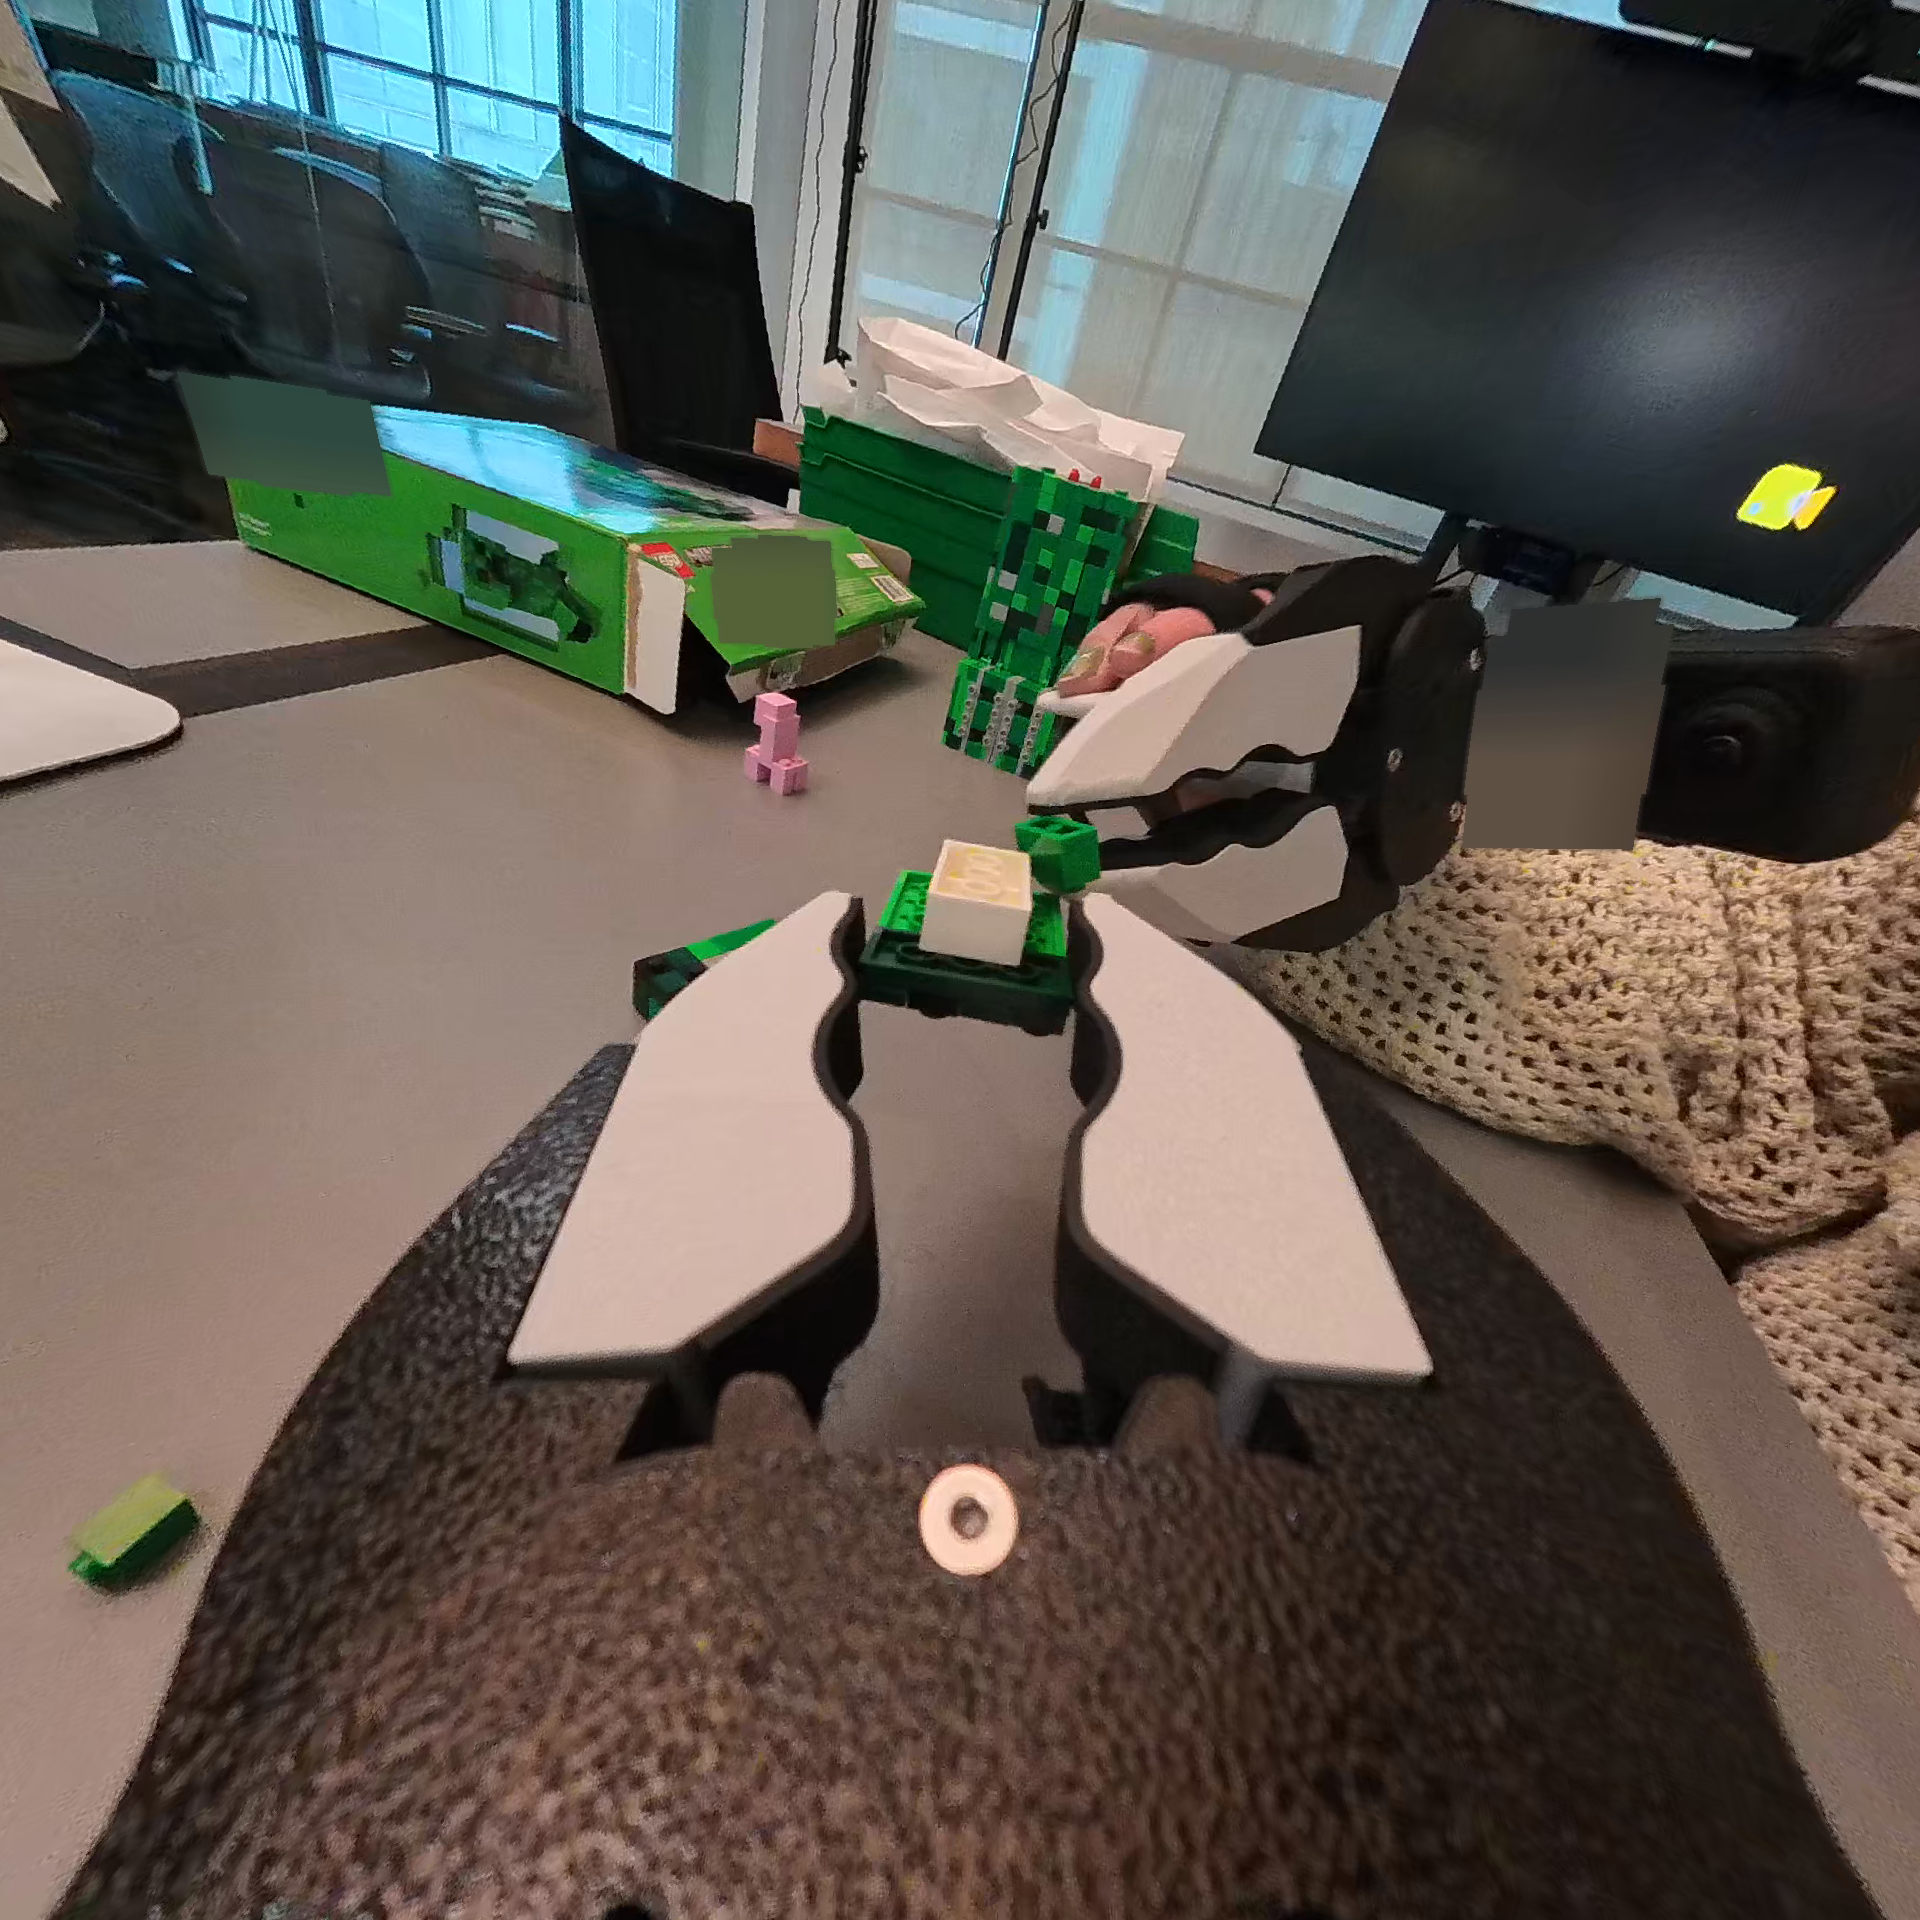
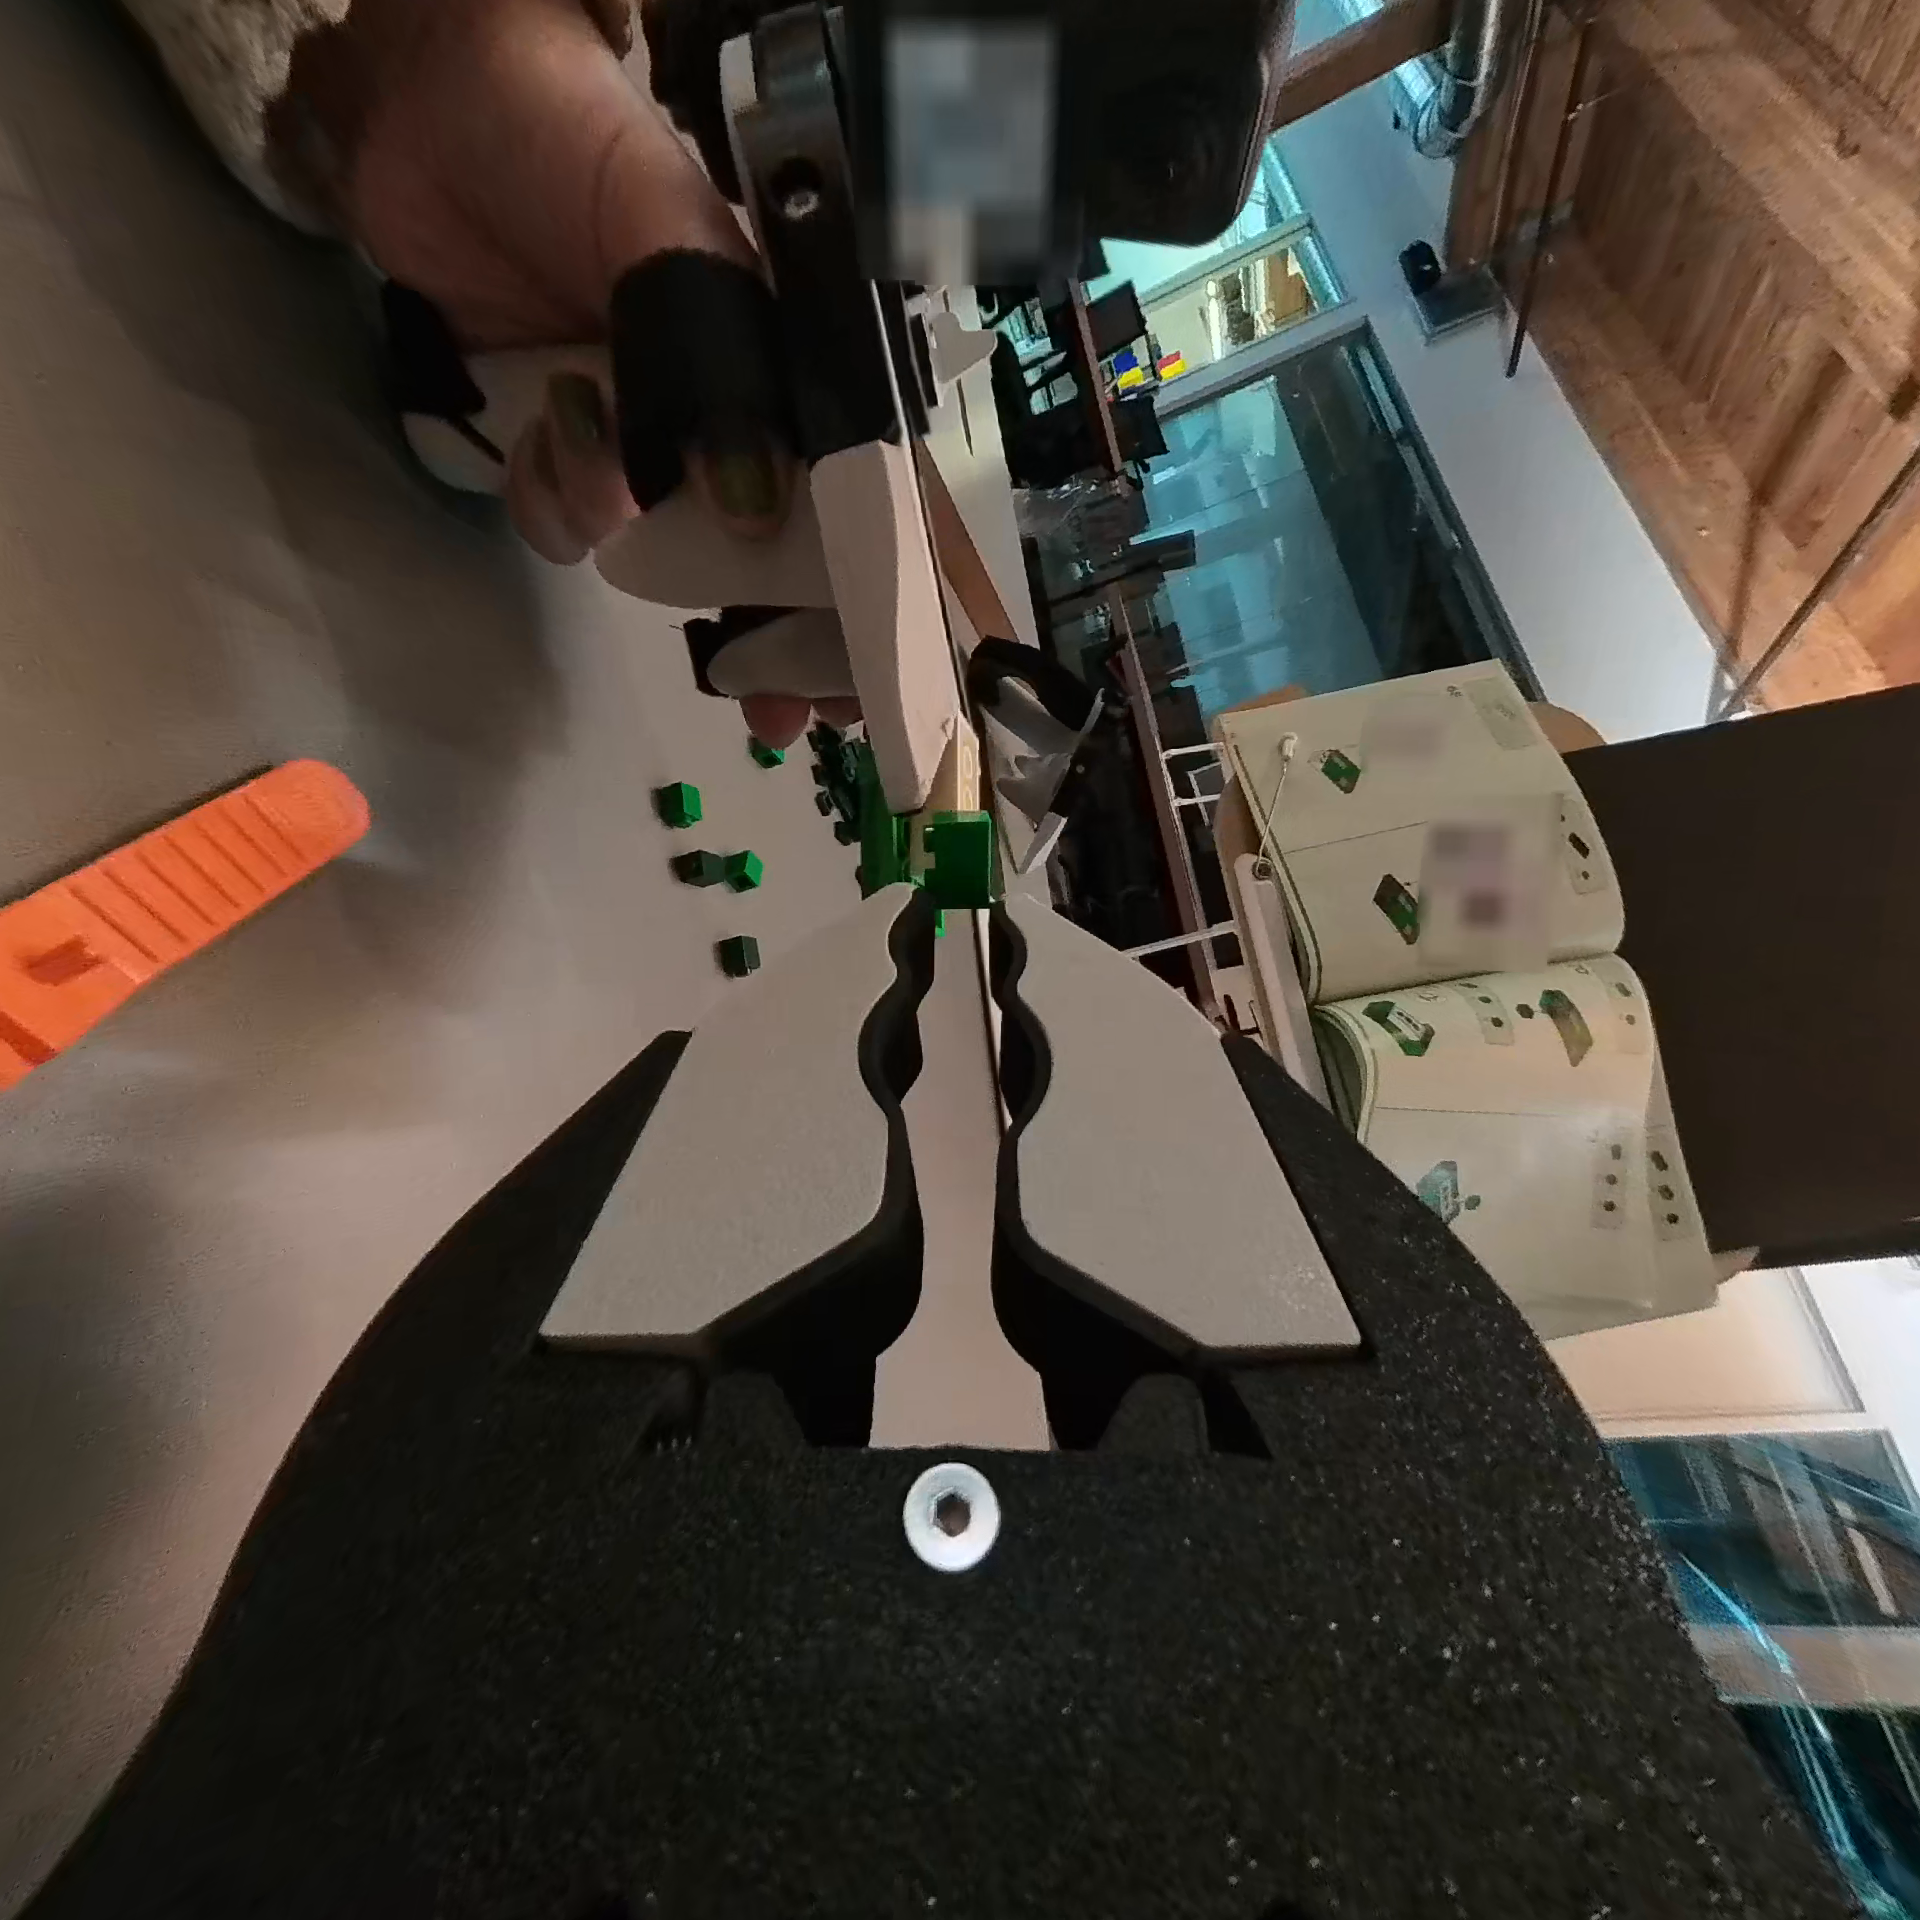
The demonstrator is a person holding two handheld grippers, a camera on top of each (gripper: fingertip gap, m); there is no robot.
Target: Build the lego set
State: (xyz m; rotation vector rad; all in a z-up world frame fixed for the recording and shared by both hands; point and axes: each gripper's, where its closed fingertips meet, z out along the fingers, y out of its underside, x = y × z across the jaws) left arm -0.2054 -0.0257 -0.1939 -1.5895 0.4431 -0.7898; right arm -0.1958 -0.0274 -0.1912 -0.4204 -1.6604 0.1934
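My left gripper (image 1: 966, 925) is shut on a small lego assembly just above the grey table (image 1: 416, 935). The assembly is a dark green base plate (image 1: 961, 982) with a white brick (image 1: 977, 899) on top. My right gripper (image 1: 1072, 840) comes in from the right, shut on a small green brick (image 1: 1055, 844) held at the white brick's right upper edge. In the right wrist view the right gripper (image 2: 951, 914) pinches the green brick (image 2: 961, 857) against the assembly (image 2: 883, 831), and one of the left gripper's fingers (image 2: 883, 623) comes down from above.
A green lego box (image 1: 540, 551), a built green model (image 1: 1039, 603) and a pink figure (image 1: 774, 748) stand behind. A dark monitor (image 1: 1610, 312) is at the right. Loose green bricks (image 2: 717, 868), an orange brick separator (image 2: 177, 894) and an open instruction booklet (image 2: 1455, 987) lie nearby. Less than 4 cm separates the two grippers' tips. The orange brick separator (image 2: 177, 894) is about 11 cm from both grippers' fingertips.
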